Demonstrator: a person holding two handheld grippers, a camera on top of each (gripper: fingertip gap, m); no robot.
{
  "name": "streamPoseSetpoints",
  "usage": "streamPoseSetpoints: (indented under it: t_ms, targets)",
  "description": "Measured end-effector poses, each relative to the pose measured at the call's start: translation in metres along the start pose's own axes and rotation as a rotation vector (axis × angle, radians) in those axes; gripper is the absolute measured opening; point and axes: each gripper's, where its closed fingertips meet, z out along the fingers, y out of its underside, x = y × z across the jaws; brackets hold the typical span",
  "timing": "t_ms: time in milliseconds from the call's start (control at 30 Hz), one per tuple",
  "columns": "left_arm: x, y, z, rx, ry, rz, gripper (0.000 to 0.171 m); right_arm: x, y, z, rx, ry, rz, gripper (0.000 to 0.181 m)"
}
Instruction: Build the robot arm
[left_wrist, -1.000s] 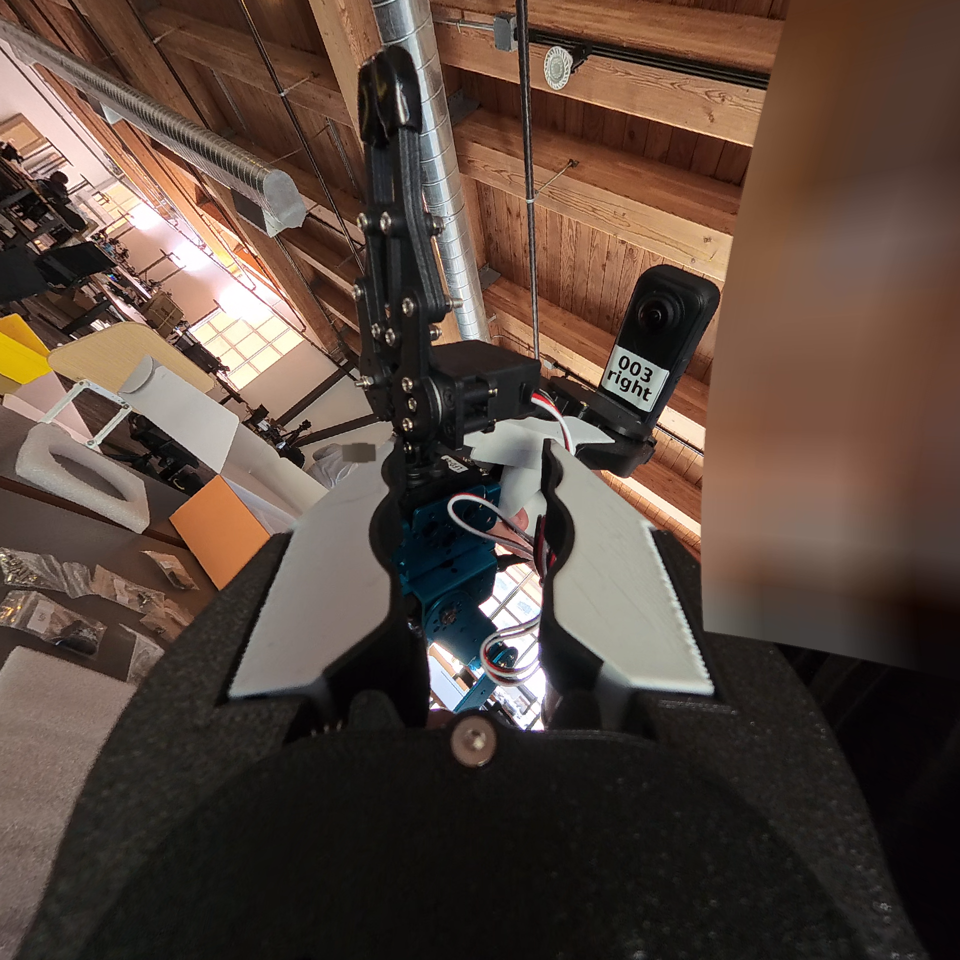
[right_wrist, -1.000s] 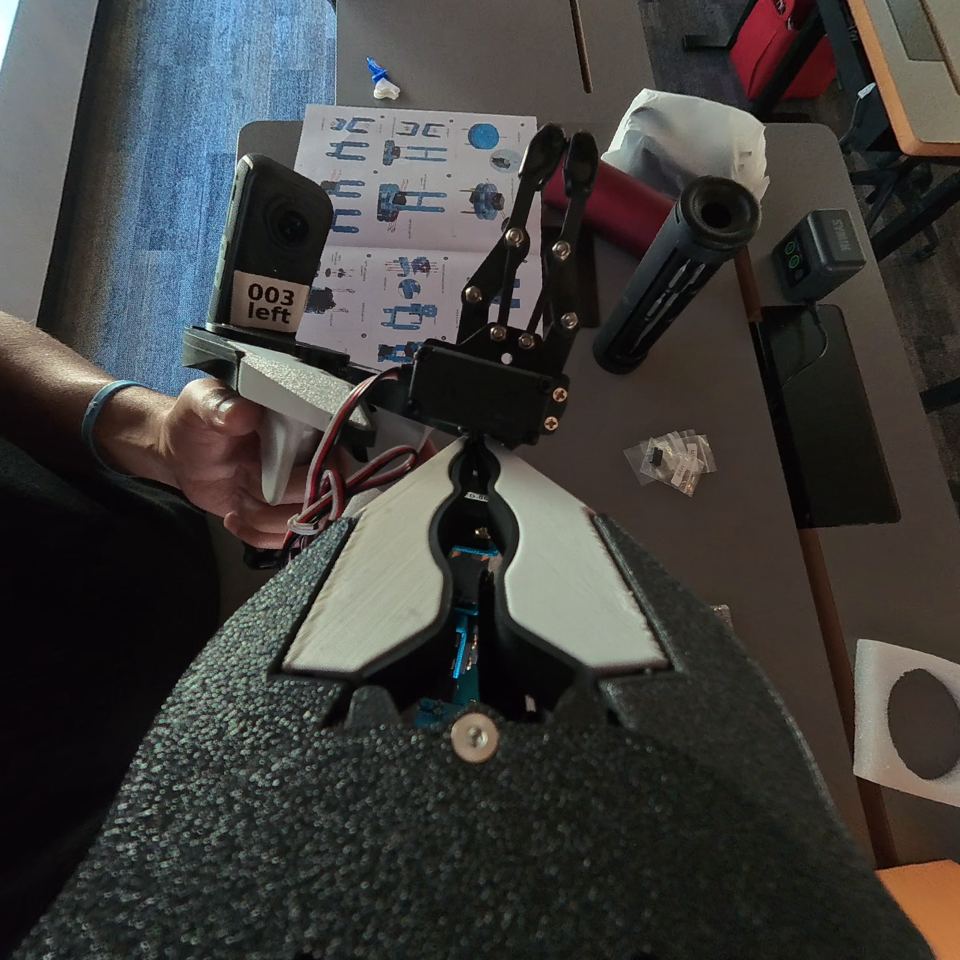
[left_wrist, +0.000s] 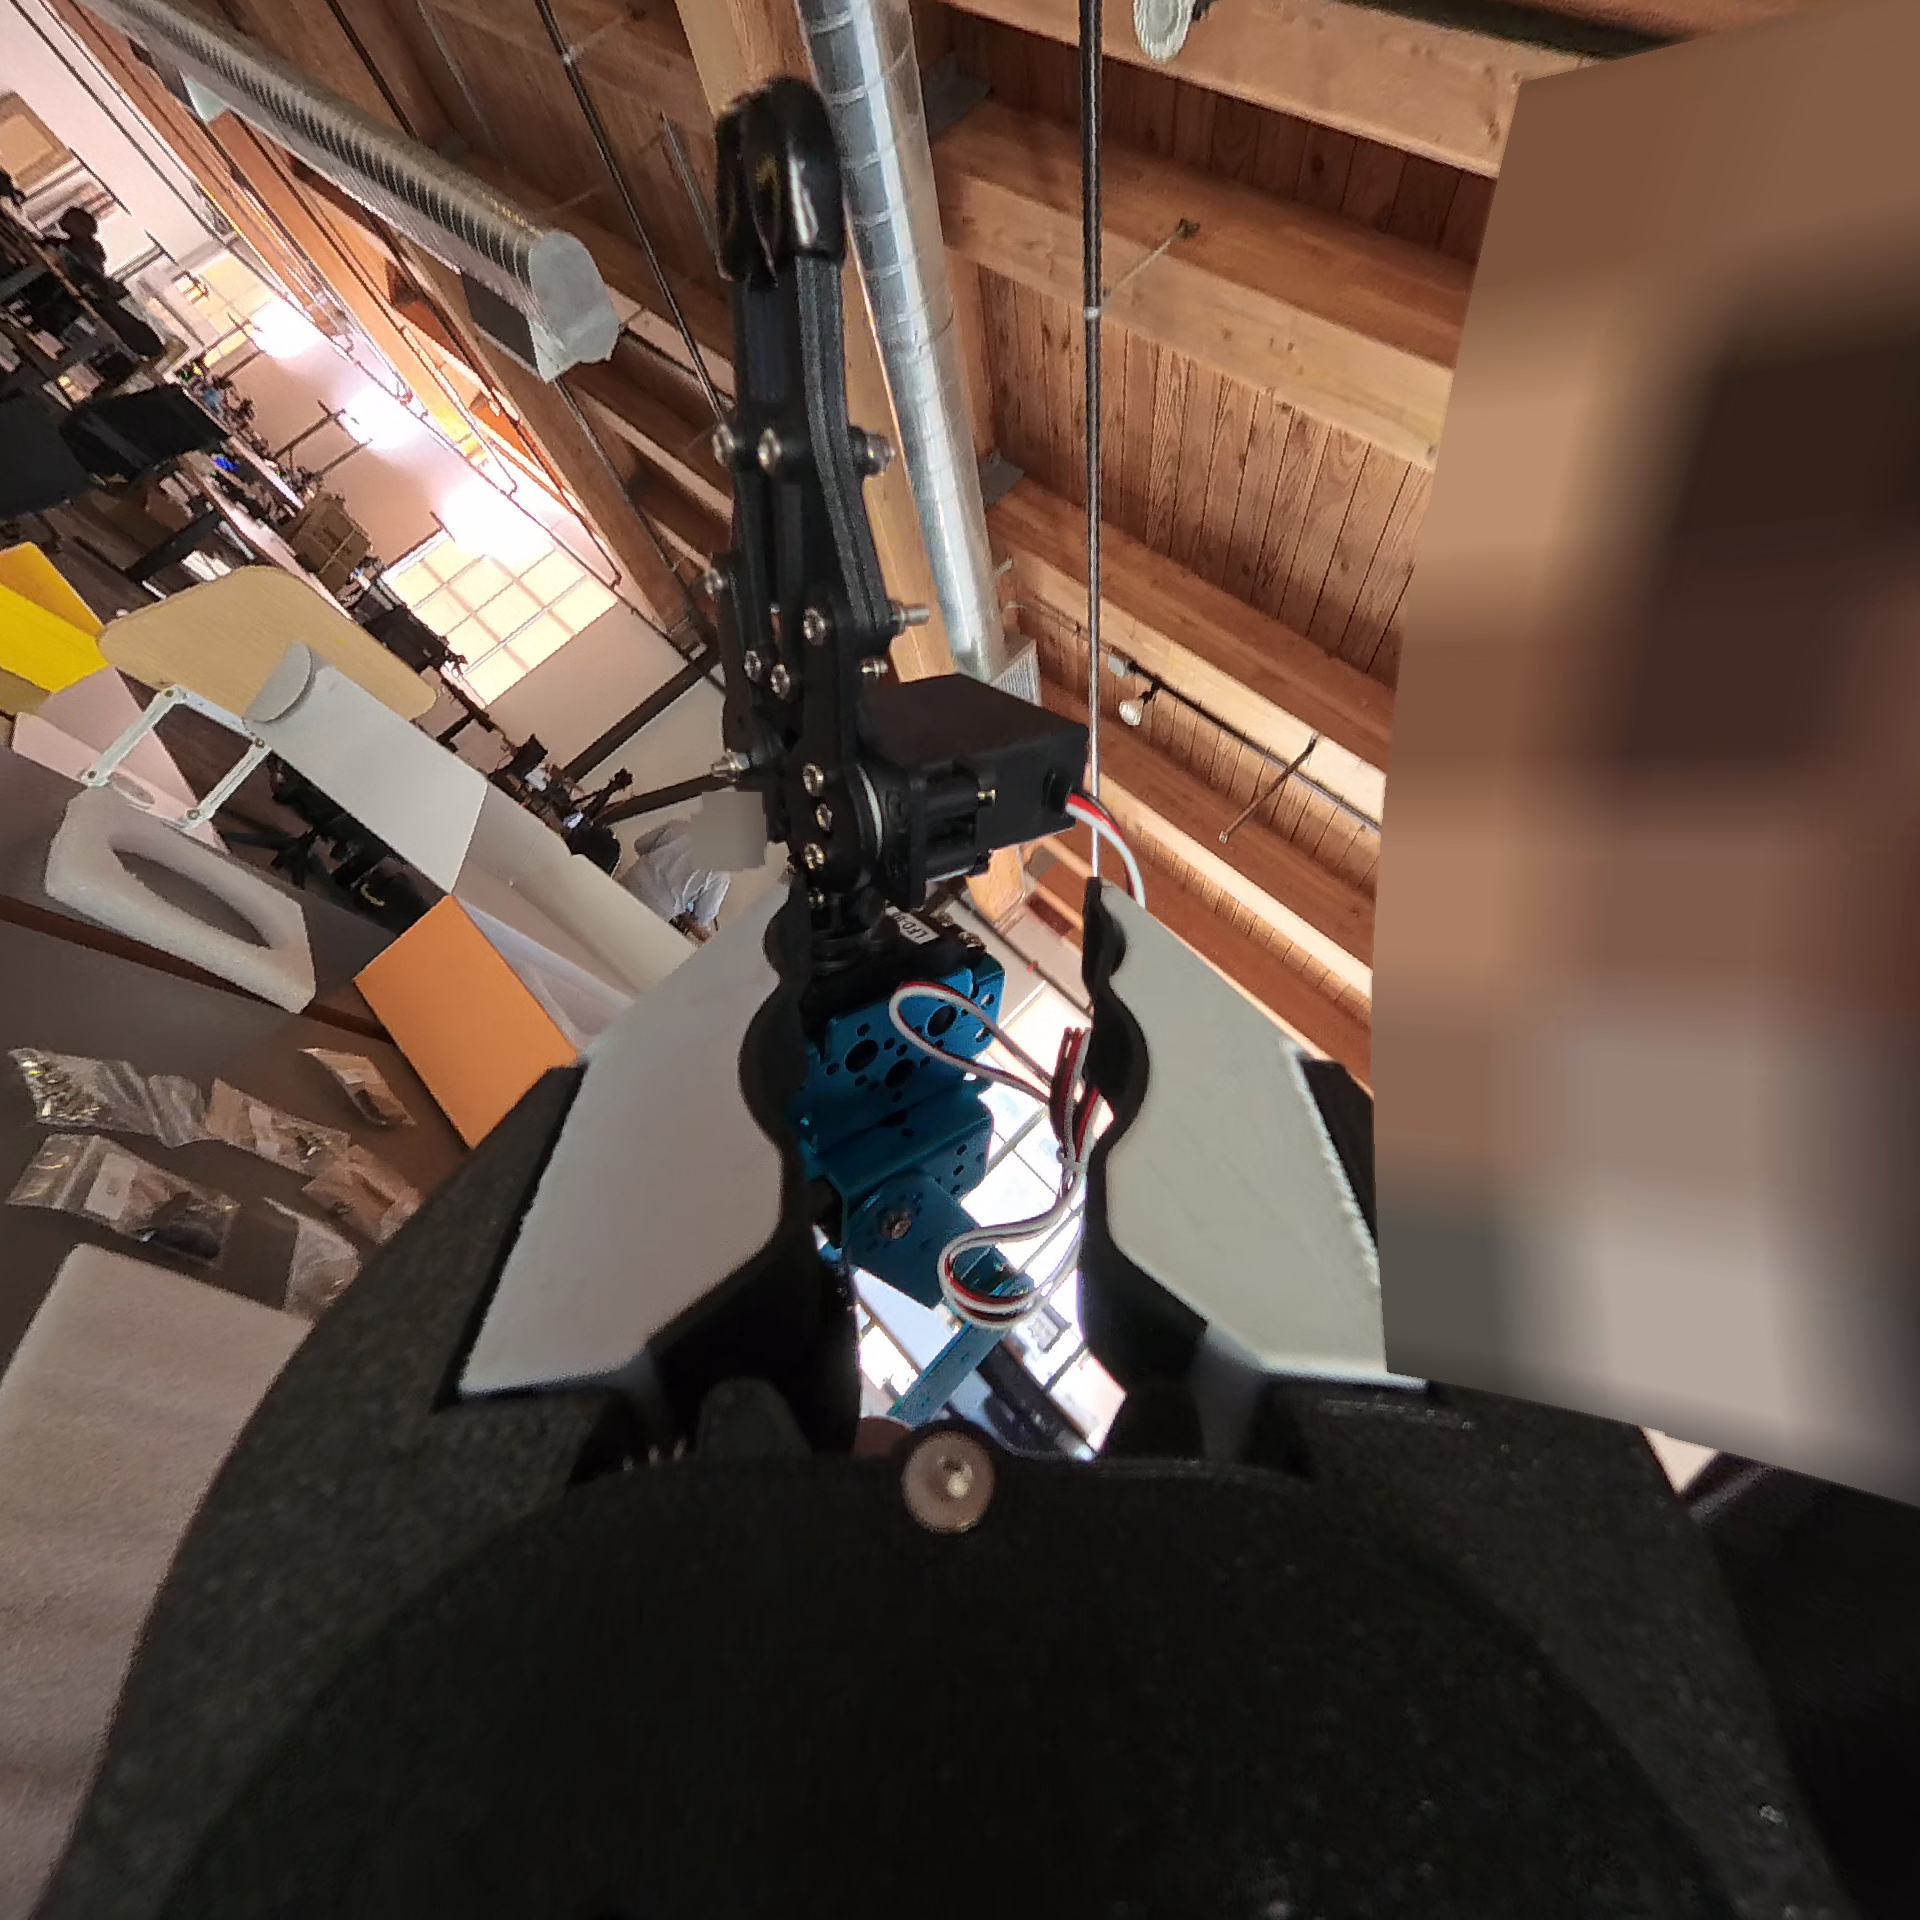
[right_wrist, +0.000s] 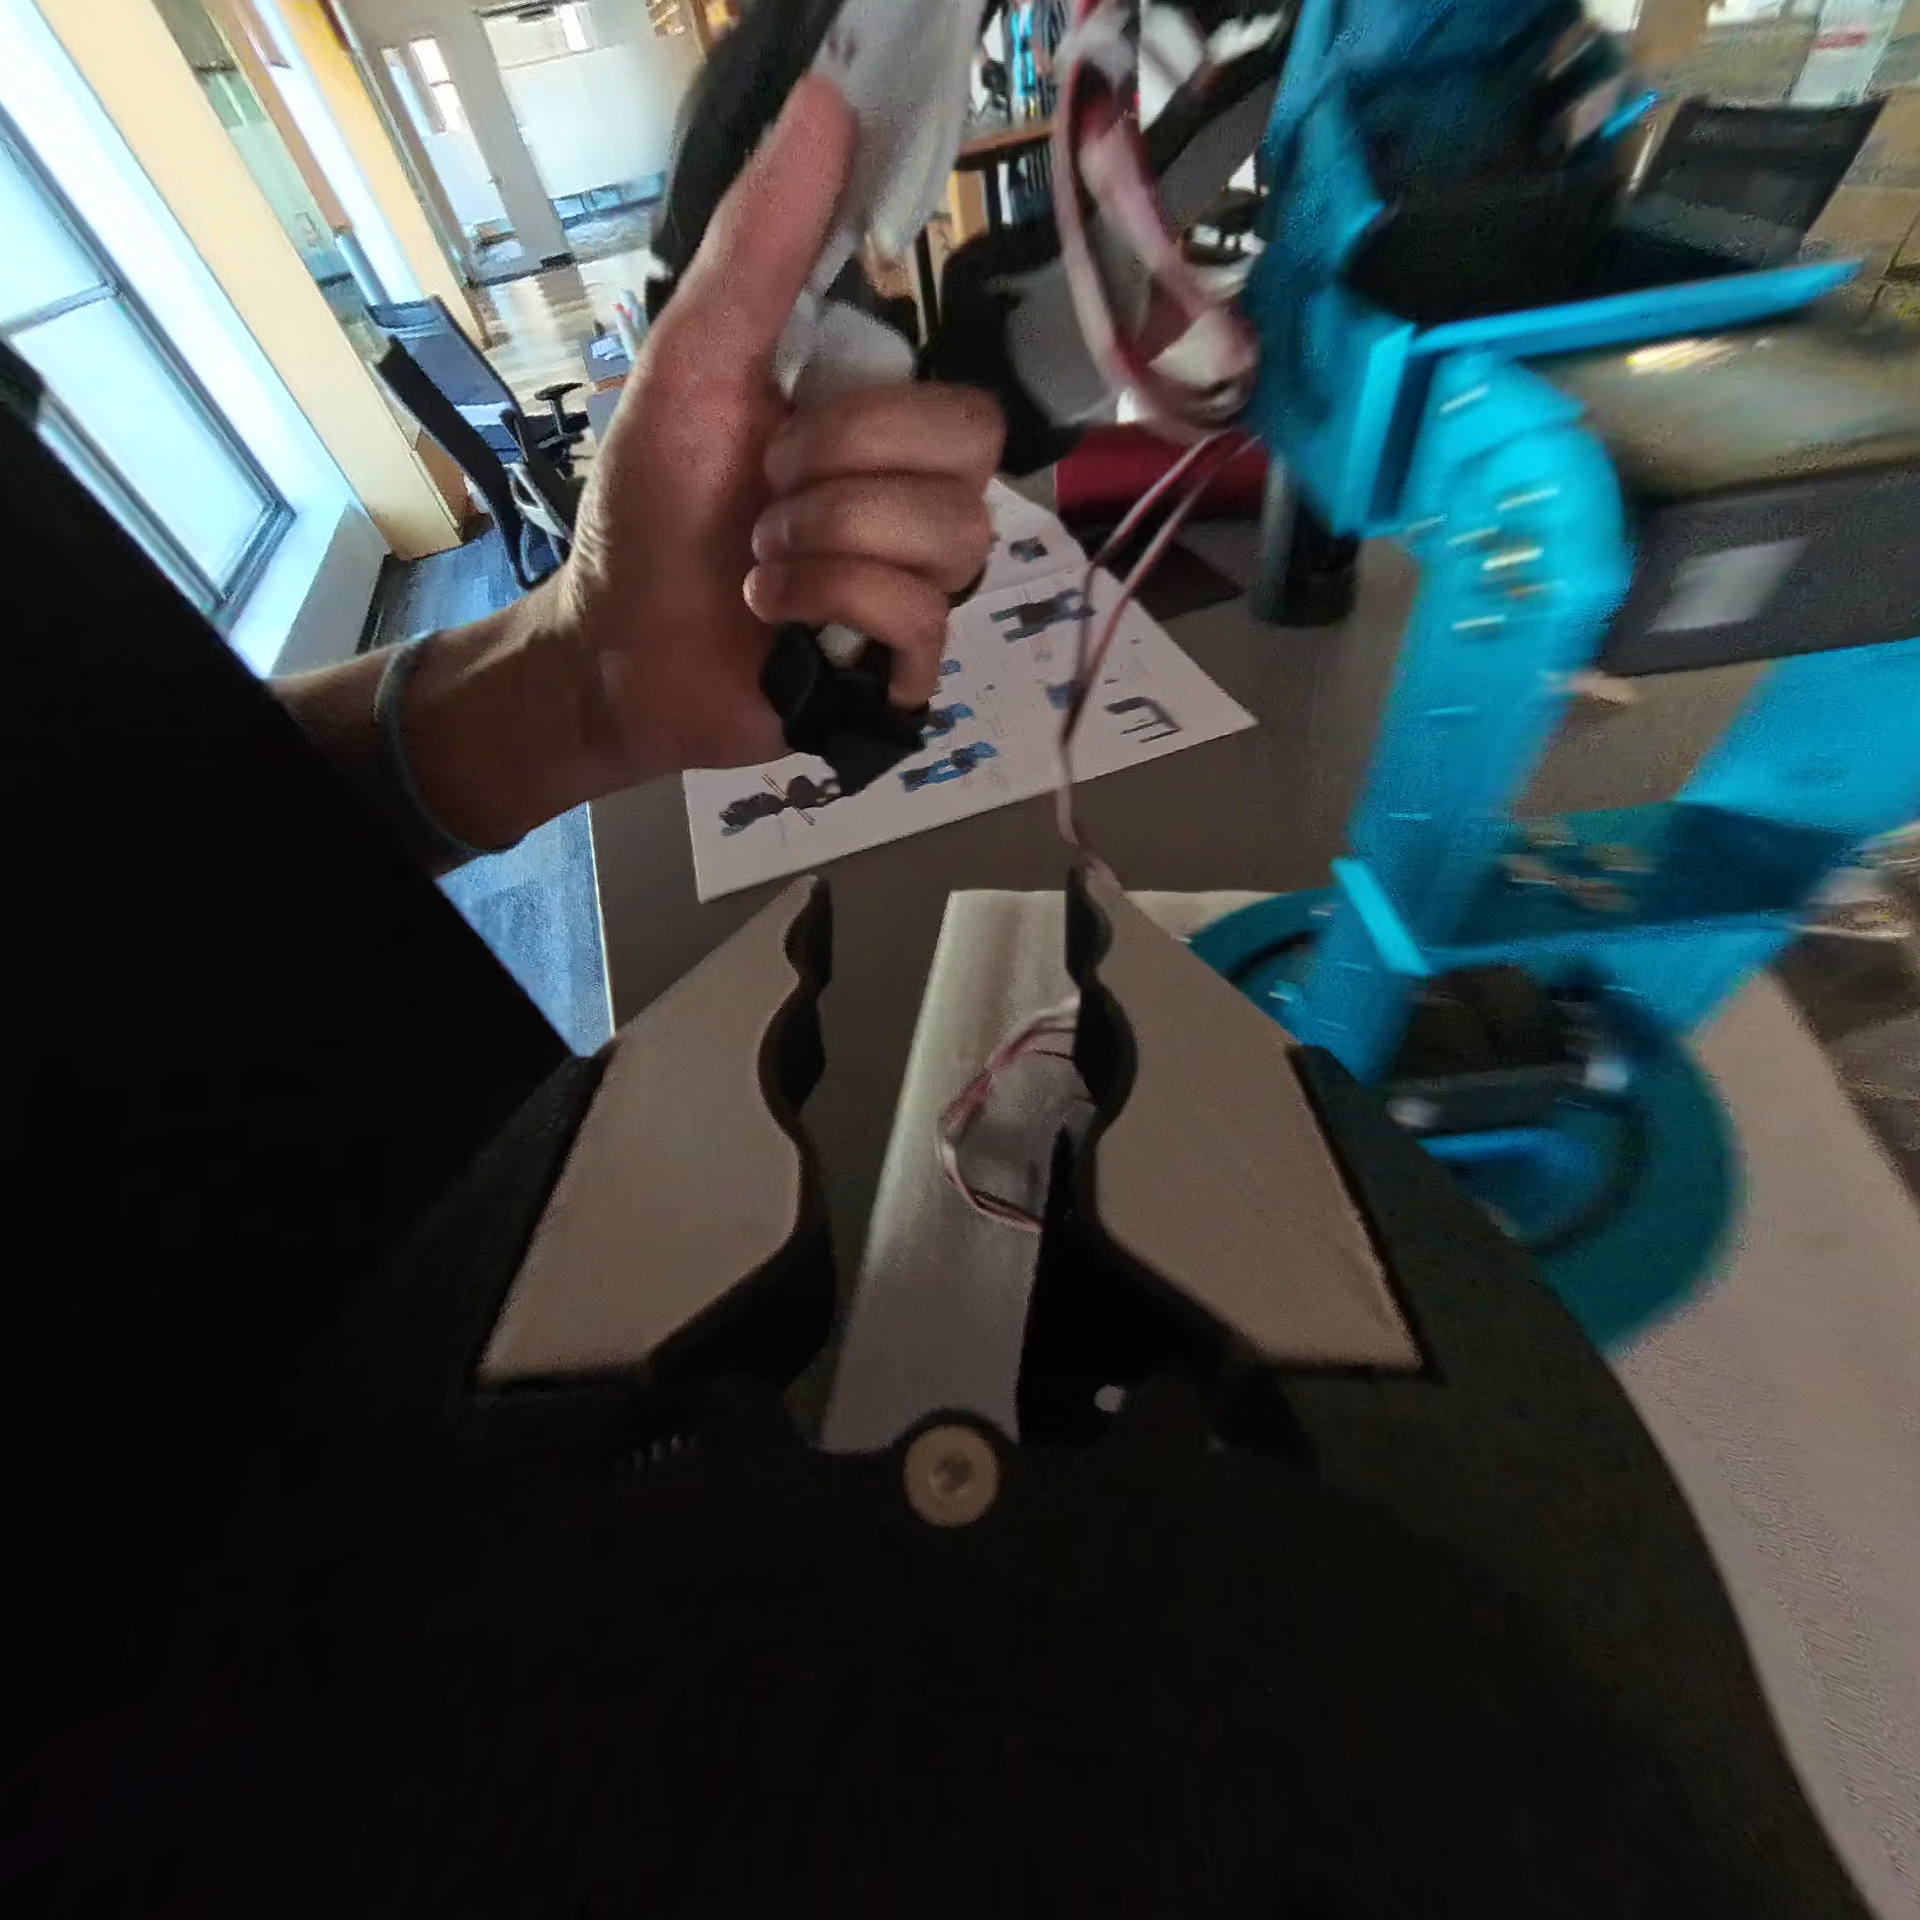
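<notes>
My left gripper (left_wrist: 935, 914) points steeply up toward the wooden ceiling, its jaws wide apart. The blue toy robot arm (left_wrist: 899, 1081) stands in the gap, touching the left finger but clear of the right one, so it is not clamped; its black claw (left_wrist: 779, 208) rises above. My right gripper (right_wrist: 951, 894) tilts down over the grey table (right_wrist: 1226, 790), jaws parted and gripping nothing, a thin wire (right_wrist: 1075, 769) hanging at its right fingertip. Beside it my left hand (right_wrist: 748, 499) is fisted round a handle, thumb up, above the instruction sheet (right_wrist: 987, 748) by the table's left edge.
</notes>
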Motion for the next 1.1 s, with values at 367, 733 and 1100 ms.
streamPoseSetpoints:
  t_ms: [367, 733, 1100]
  targets:
    - [-0.005, -0.003, 0.004, -0.078, 0.011, -0.067, 0.051, 0.046, 0.054, 0.119, -0.107, 0.438, 0.184, 0.033]
    - [-0.008, -0.004, 0.006, -0.131, 0.061, -0.107, 0.05, 0.095, 0.083, 0.117, -0.375, 0.944, 0.16, 0.027]
    - [-0.01, -0.005, 0.007, -0.157, 0.089, -0.158, 0.051, 0.099, 0.09, 0.124, -0.37, 0.938, 0.262, 0.02]
